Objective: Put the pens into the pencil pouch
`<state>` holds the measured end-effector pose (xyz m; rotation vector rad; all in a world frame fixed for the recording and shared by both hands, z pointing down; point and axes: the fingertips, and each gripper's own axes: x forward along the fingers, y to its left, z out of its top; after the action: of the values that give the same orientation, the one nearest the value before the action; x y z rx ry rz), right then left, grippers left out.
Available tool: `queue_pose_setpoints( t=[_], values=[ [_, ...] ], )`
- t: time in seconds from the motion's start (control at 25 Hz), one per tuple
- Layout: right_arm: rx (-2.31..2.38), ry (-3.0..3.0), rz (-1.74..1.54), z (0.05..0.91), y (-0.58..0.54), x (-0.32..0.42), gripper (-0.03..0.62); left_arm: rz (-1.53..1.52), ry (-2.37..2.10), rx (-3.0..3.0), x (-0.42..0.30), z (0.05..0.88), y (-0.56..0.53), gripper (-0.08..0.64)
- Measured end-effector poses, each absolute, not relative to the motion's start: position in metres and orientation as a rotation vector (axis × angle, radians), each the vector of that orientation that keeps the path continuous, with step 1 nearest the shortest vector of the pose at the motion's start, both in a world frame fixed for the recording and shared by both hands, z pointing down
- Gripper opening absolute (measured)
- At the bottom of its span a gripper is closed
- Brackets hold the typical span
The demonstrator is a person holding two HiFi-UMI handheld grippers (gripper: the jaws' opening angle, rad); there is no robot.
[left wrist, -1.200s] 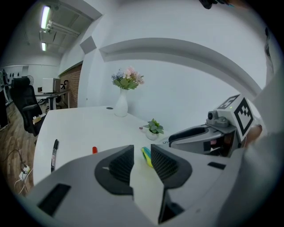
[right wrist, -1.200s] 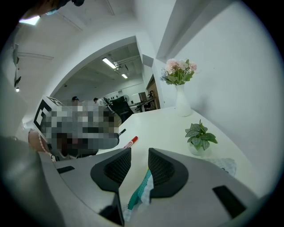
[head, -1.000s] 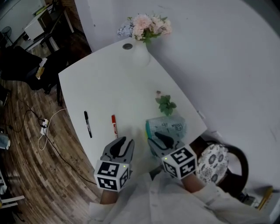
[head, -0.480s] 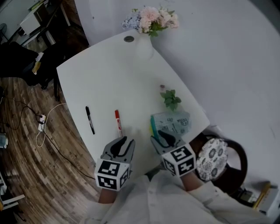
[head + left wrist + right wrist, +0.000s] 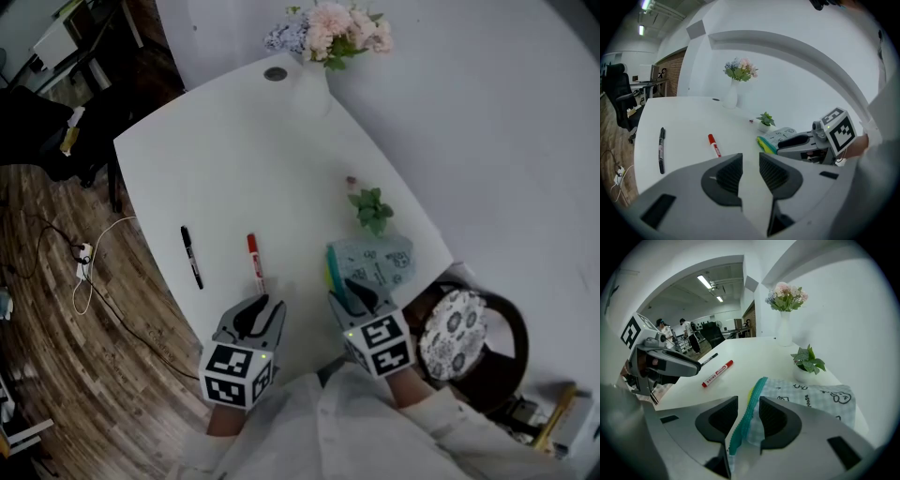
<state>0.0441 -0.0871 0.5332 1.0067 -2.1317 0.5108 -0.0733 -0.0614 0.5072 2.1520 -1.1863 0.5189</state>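
The right gripper (image 5: 749, 401) has its two dark ribbed jaws apart, and they have just been opening. Between them runs the teal zipper edge (image 5: 756, 389) of the pencil pouch (image 5: 813, 397). There is a clear gap on the left side, and the pads do not seem to squeeze the fabric.

The pencil pouch is a flat, soft fabric case in pale blue-green check, printed with small black doodles and lettering. A strip of yellow-green shows beside the zipper at its open end. It lies on the white table (image 5: 234, 141) near the table's right edge, just ahead of the right gripper (image 5: 354, 292).

The left gripper (image 5: 751, 159) also has its jaws apart, with only bare tabletop between them. In the head view the left gripper (image 5: 258, 309) is near the table's front edge.

Just beyond it lies a red marker with a white label band (image 5: 254, 262), pointing away from the person. Further left and well apart lies a slim black pen (image 5: 191, 256), roughly parallel to the marker. Both lie outside the pouch.

Behind the pouch stands a small green plant in a white pot (image 5: 373, 208). At the far edge of the table stands a white vase of pink and pale blue flowers (image 5: 323, 37).
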Motion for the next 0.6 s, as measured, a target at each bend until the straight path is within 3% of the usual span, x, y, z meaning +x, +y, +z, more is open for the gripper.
queue_pose_setpoints(
  t=[0.36,0.6],
  values=[
    [1.01,-2.025,0.476,0.551,-0.088,0.05,0.117,0.516,-1.158,2.135,-0.078,0.516,-0.067,0.107],
    [1.02,-2.032,0.526,0.55,-0.088,0.051,0.051,0.512,-1.137,2.134,-0.077,0.518,-0.066,0.107]
  ],
)
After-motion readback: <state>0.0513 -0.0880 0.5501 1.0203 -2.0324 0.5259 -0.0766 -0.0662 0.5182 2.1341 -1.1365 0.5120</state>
